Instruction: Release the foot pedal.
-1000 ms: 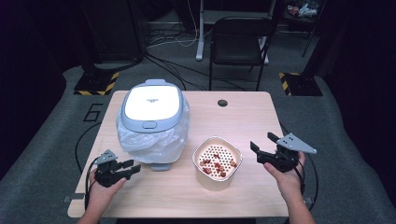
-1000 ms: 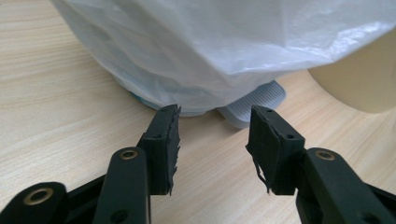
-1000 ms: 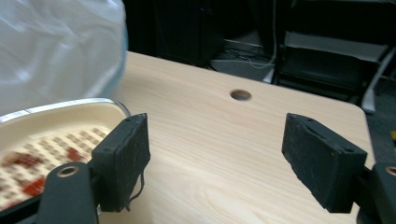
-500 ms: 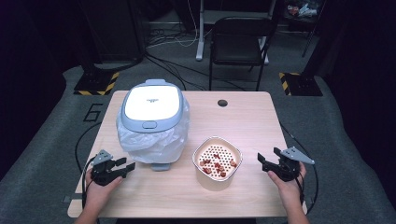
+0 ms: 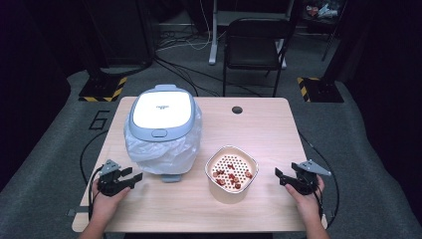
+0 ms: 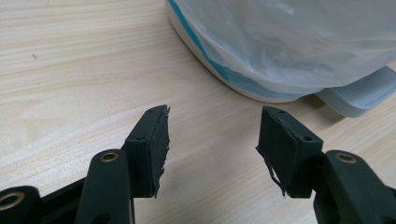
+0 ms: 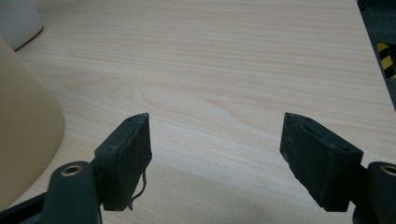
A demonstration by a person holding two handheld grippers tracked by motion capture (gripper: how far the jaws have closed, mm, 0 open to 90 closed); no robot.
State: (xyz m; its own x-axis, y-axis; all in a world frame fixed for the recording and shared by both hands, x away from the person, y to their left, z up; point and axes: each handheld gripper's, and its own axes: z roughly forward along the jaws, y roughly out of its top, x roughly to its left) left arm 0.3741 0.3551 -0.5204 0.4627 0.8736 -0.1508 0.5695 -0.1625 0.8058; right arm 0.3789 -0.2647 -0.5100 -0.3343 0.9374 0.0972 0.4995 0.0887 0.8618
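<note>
The round cream bowl with a perforated insert (image 5: 232, 173) sits well to the inner side of the right gripper (image 5: 282, 178) and holds a scatter of small red pieces (image 5: 230, 178) on its holed tray. In the right gripper view its smooth cream wall (image 7: 23, 126) rises just beside the left-hand jaw, apart from it. That gripper's jaws stand released and wide, with bare table between the worn black pads (image 7: 135, 156).

Ahead of the left gripper (image 5: 134, 177) and slightly to its inner side stands the white-lidded, pale blue cooker (image 5: 161, 113), its body wrapped in a crinkled translucent plastic bag (image 5: 164, 147). In the left gripper view the bagged base (image 6: 280, 51) curves close in front of the jaws, and a ribbed grey tab (image 6: 362, 93) pokes out beneath it. The left jaws have just been opening and grasp nothing; their pads (image 6: 156, 144) are frayed at the edges.

The light wood-grain table (image 5: 263, 129) lies open between the bowl and the right gripper, and runs free to the far edge. Both hands rest near the table's near edge.
</note>
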